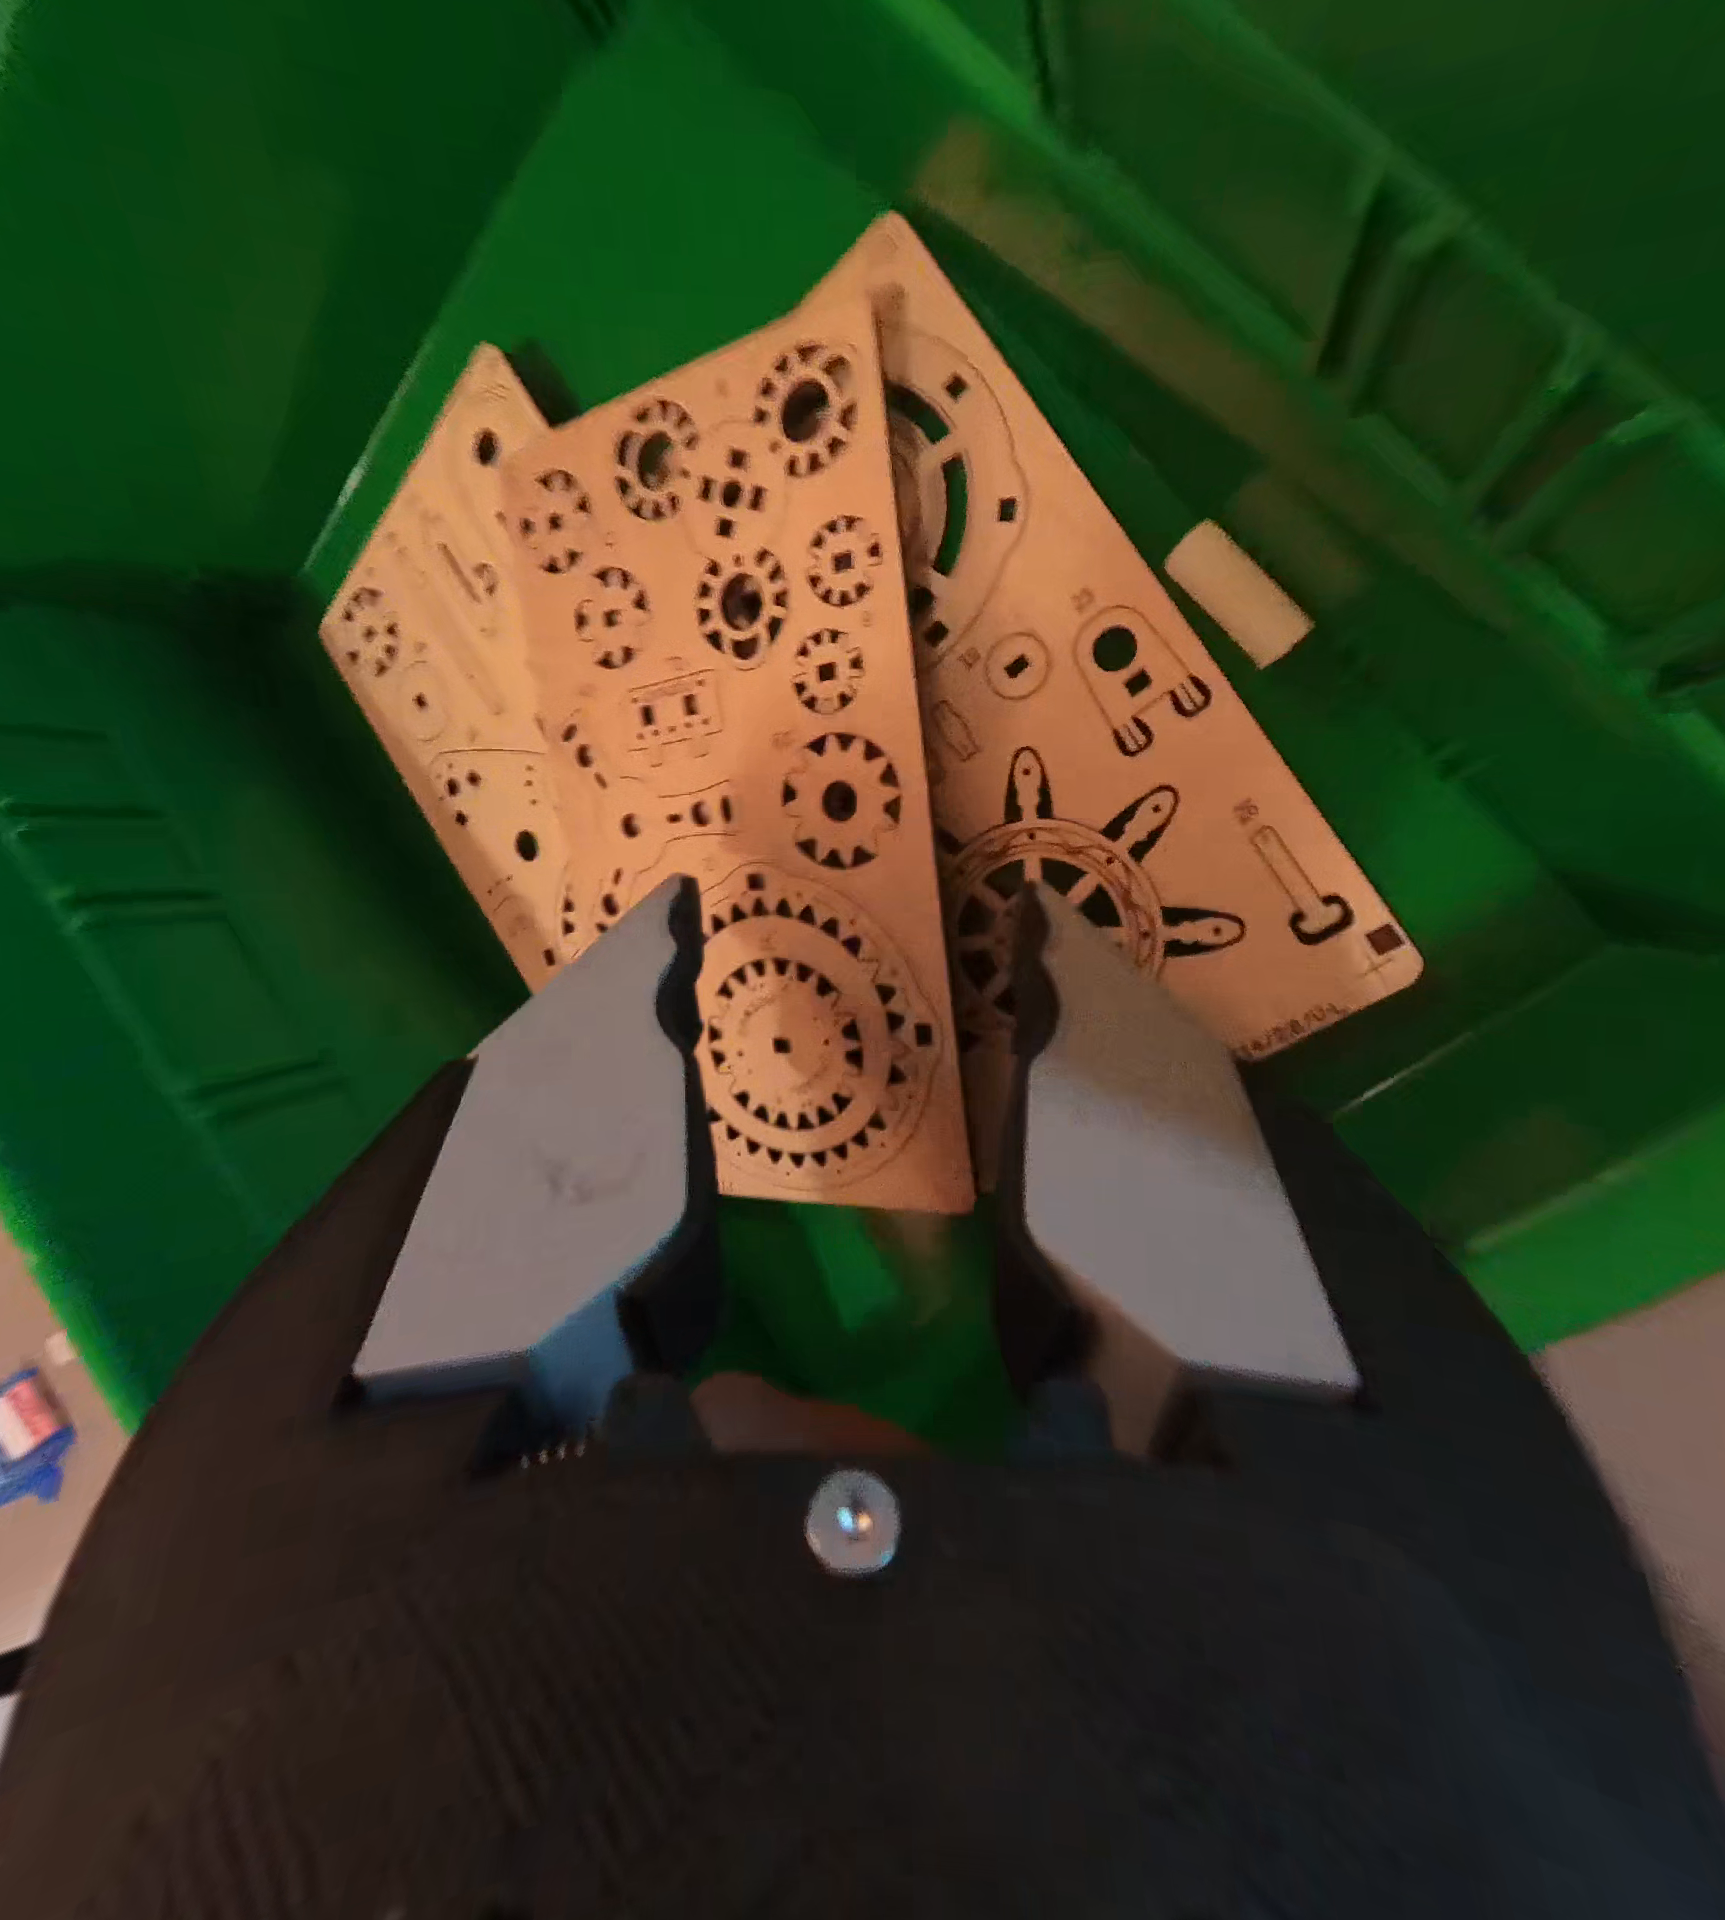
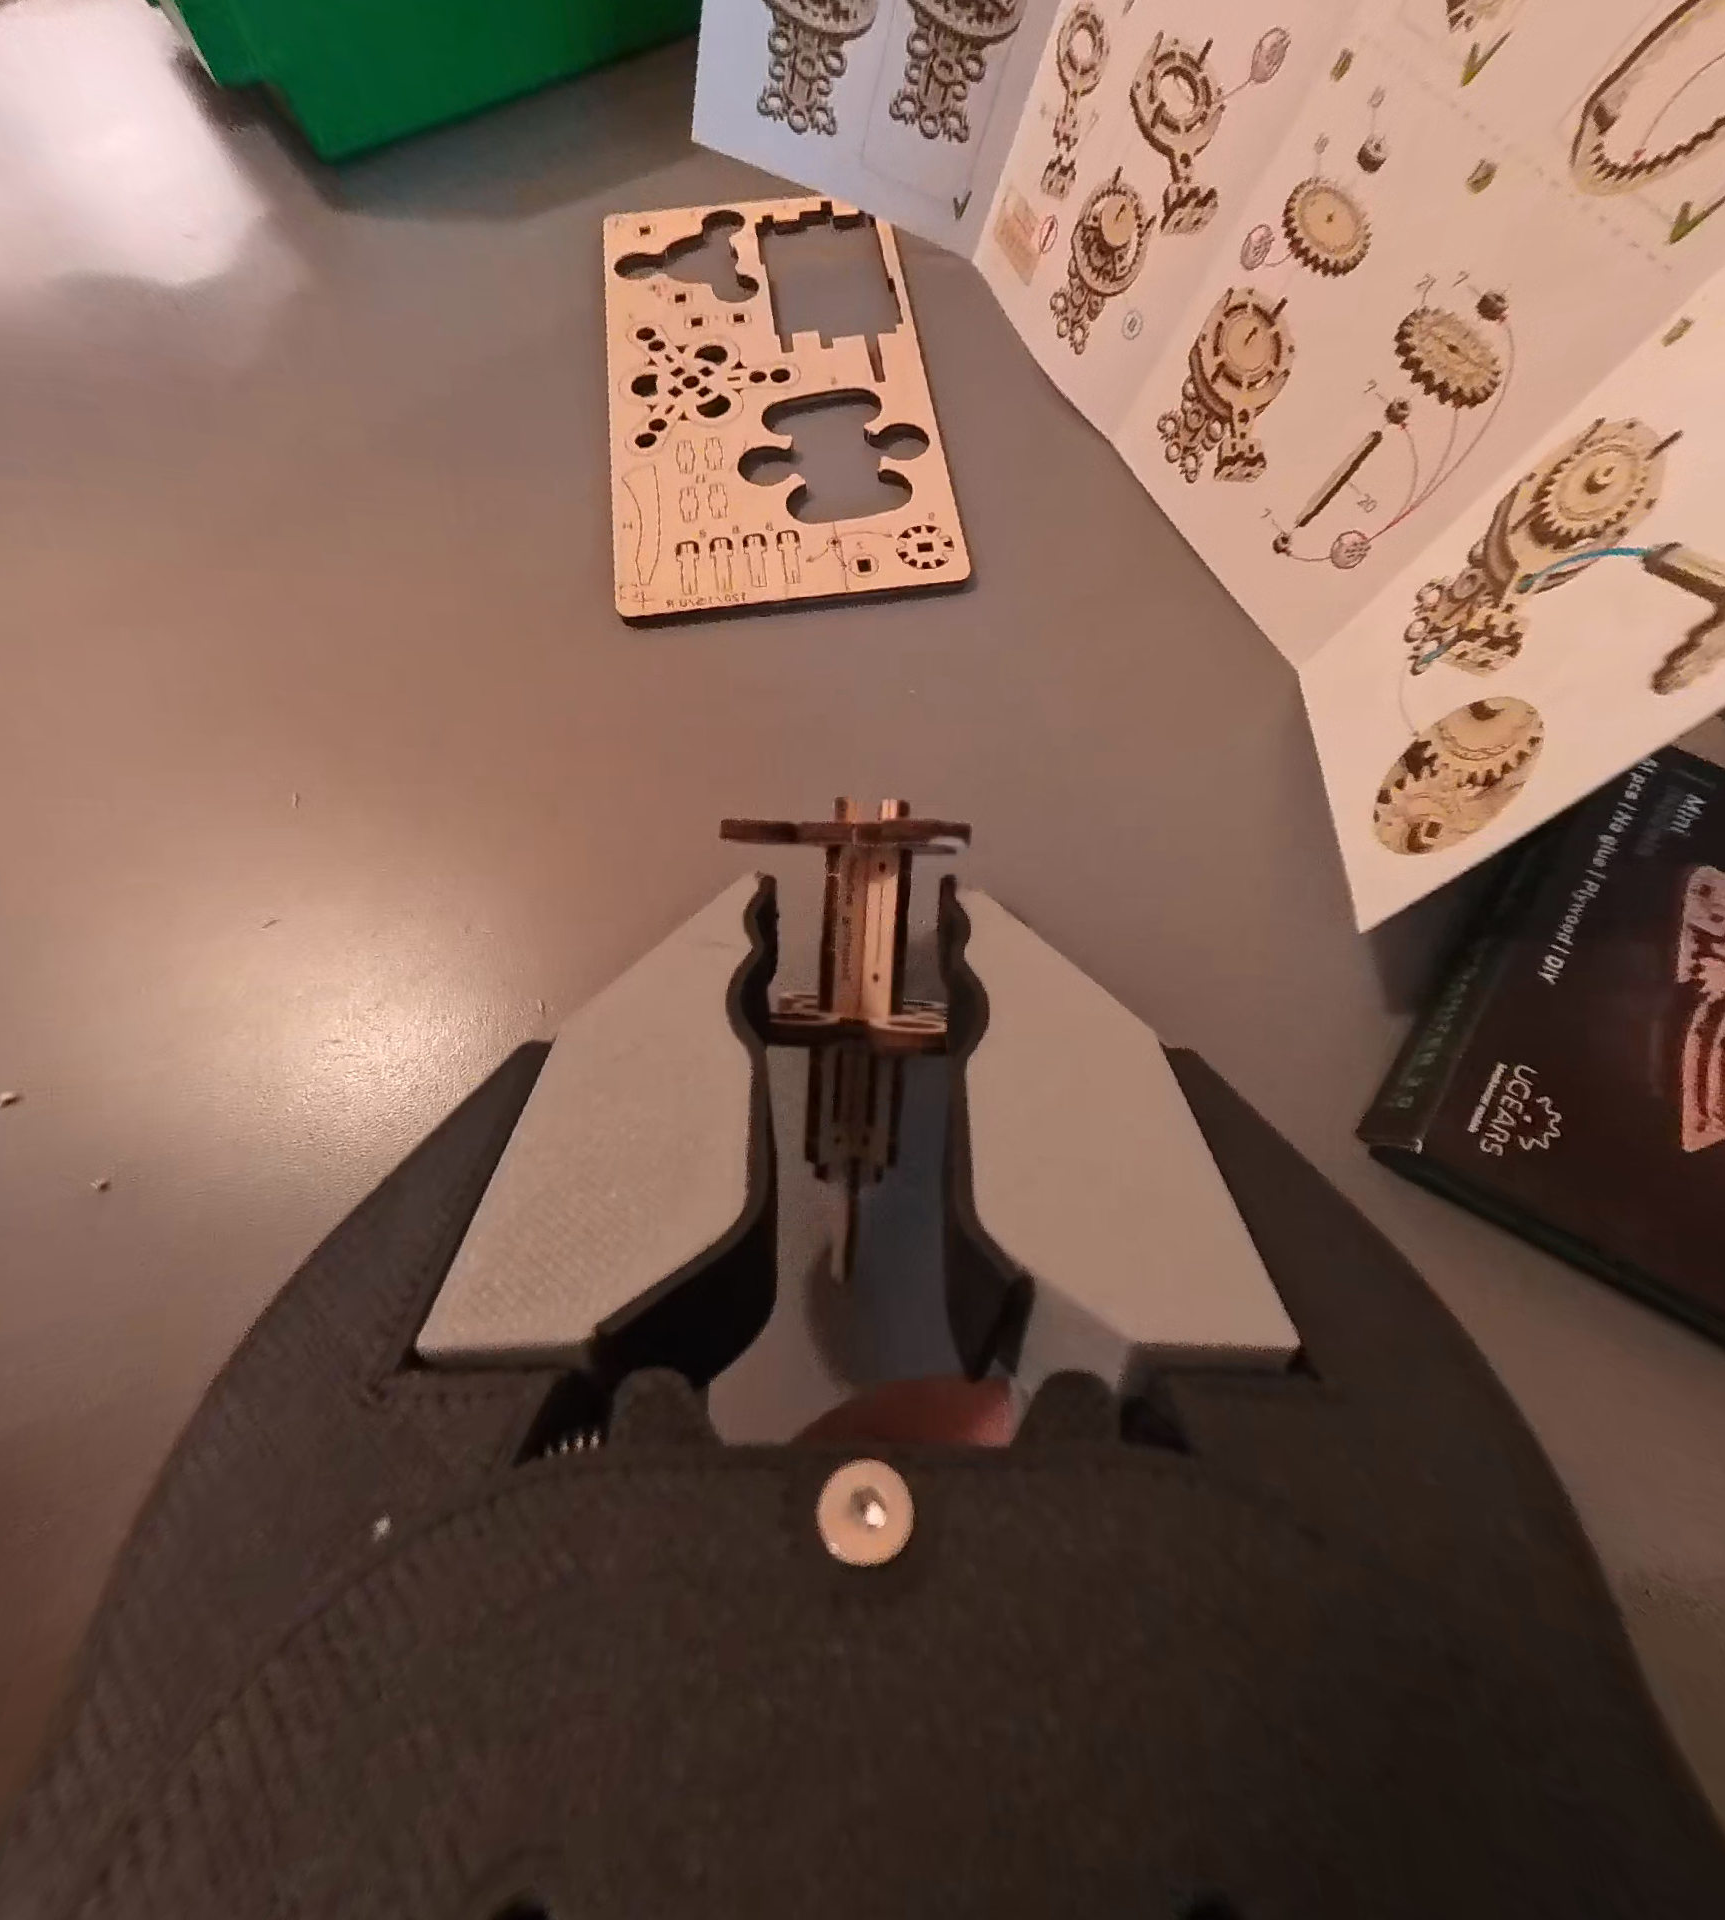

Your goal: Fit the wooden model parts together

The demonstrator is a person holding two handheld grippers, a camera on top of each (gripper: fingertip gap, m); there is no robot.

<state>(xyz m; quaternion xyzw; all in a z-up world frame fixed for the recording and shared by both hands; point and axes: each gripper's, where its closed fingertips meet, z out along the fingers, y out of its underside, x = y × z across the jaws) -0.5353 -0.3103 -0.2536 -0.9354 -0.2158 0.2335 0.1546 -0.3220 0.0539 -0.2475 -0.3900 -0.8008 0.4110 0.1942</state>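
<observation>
Presently the left gripper [image 1: 858,914] is hanging over the inside of a green plastic bin [image 1: 214,831], its grey fingers [image 1: 577,1122] with black scalloped inner edges standing apart and holding nothing. Three thin, flat, pale plywood sheets are lying fanned and overlapping on the bin floor: the middle sheet [image 1: 733,727], laser-cut with toothed gears and rings, is lying on top; the right sheet [image 1: 1128,748] is bearing a ship's-wheel shape and keyhole-like parts; the left sheet [image 1: 422,644] is mostly covered. Their long axes are running away from the camera, spreading outward at the far end. A small white block [image 1: 1237,592] is lying at the foot of the ribbed bin wall, just beside the right sheet. The right gripper [image 2: 853,894] is clamping a small wooden assembly [image 2: 853,935], a slim square post with a flat cross-plate at the far tip and a lobed plate nearer the palm; its long axis is pointing forward along the fingers, away from the camera. Beyond it, a partly emptied plywood sheet [image 2: 785,416] with rounded cut-outs is lying flat on the smooth grey table [image 2: 266,675], long axis running away from the camera. A folded paper instruction leaflet [image 2: 1357,364] is standing to the right, and a dark box [image 2: 1616,1060] is lying below it.
</observation>
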